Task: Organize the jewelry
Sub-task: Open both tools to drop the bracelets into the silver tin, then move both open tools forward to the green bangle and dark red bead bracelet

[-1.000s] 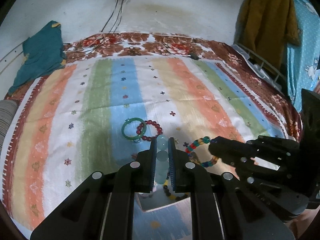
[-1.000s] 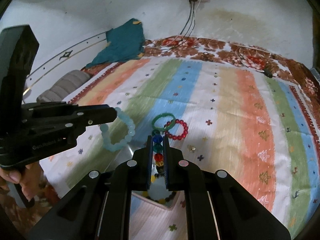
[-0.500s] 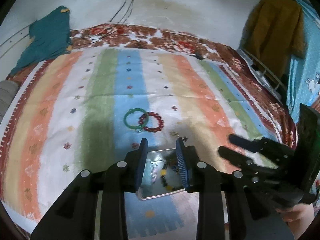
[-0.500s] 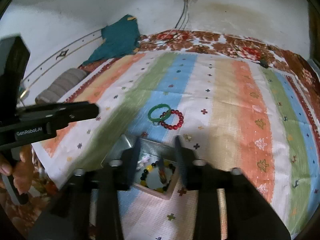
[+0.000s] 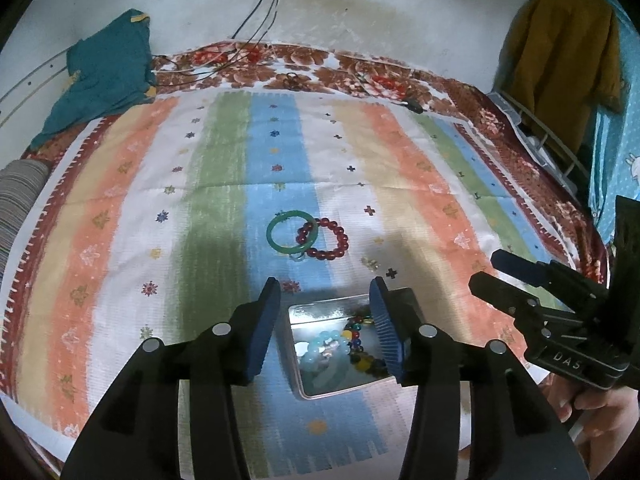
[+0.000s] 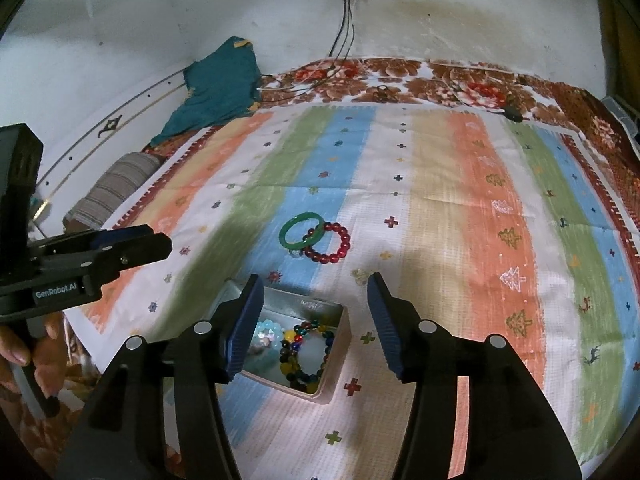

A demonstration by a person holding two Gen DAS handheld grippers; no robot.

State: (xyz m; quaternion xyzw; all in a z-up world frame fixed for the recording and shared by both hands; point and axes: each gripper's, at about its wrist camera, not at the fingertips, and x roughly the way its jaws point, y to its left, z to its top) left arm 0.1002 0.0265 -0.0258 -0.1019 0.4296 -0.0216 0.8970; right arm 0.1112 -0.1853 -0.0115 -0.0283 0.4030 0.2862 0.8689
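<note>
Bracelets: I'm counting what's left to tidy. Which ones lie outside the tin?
Two: the plain green bangle and the red bead bracelet overlapping it on the striped cloth. The pale blue and multicoloured ones are inside the tin.

The metal tin [image 6: 334, 376] lies open-topped on the striped mat [image 6: 460, 208], its bead bracelets below the rim. Just beyond it, a green bangle [image 6: 302, 230] overlapping a red bead bracelet [image 6: 332, 242] breaks the central blue stripe. Either side of these the mat is bare; cables [image 5: 224, 68] and a teal cloth [image 5: 104, 76] crowd the far edge.
</note>
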